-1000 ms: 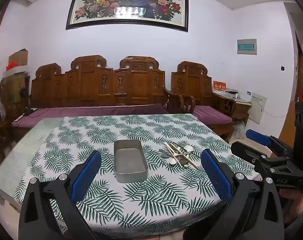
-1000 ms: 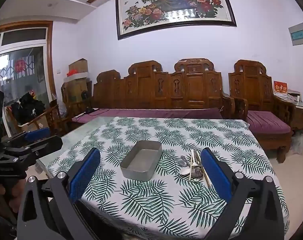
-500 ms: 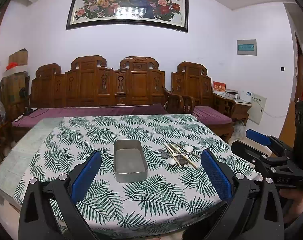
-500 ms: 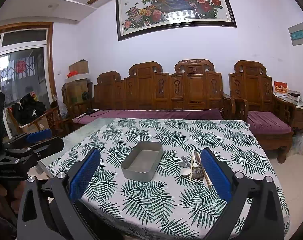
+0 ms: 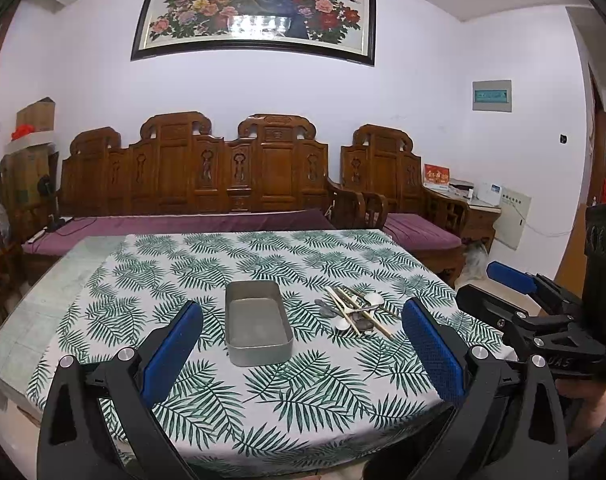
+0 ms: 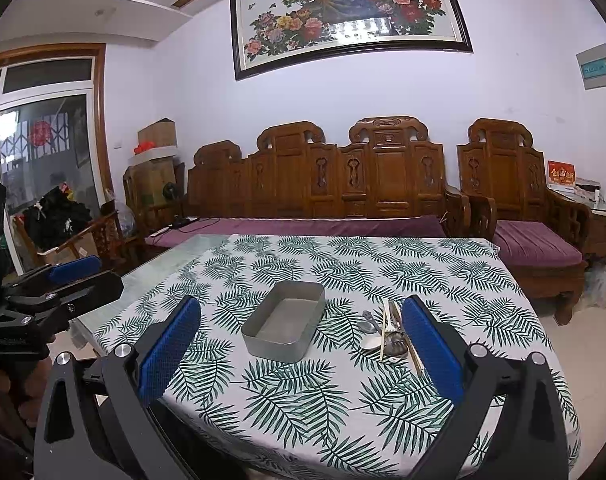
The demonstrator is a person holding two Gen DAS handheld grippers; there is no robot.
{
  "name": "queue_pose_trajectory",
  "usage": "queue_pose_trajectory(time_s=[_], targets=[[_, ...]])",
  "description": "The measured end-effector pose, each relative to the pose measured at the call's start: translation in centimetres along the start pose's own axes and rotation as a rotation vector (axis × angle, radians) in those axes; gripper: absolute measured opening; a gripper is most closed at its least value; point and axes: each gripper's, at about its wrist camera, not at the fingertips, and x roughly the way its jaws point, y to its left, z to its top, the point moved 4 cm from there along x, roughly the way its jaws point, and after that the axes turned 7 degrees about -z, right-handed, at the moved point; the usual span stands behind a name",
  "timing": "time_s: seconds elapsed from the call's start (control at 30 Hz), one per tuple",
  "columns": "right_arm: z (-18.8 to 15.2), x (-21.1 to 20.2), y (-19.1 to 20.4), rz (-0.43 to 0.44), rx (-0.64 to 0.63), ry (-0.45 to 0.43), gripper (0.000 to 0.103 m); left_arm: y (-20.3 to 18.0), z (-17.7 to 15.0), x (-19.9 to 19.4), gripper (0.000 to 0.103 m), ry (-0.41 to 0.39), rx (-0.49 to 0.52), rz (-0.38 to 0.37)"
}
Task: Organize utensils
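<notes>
An empty grey metal tray [image 5: 256, 327] [image 6: 284, 325] sits on the leaf-print tablecloth [image 5: 323, 400] near the table's middle. To its right lies a pile of metal spoons and wooden chopsticks [image 5: 353, 310] [image 6: 387, 332]. My left gripper [image 5: 303, 350] is open and empty, held above the table's near edge in front of the tray. My right gripper [image 6: 301, 354] is open and empty, near the front edge, with the utensils just inside its right finger. Each gripper shows in the other's view: the right one at the right edge [image 5: 519, 304], the left one at the left edge [image 6: 59, 280].
A carved wooden sofa with purple cushions [image 5: 207, 222] runs behind the table, with a matching armchair [image 5: 407, 216] at the right. Bare glass tabletop [image 5: 35, 304] shows to the left of the cloth. Boxes and clutter [image 6: 63, 220] stand by the window.
Both grippers have crept slightly toward the table; the tray and utensils have not moved.
</notes>
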Motion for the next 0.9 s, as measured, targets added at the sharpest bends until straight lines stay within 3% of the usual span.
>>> queue_pose_trajectory(time_s=[0.9], targets=[[0.15,-0.15,0.01,0.001,0.003,-0.002,0.101,-0.29,0.25,-0.28,0.096,-0.005,0.003,-0.003]])
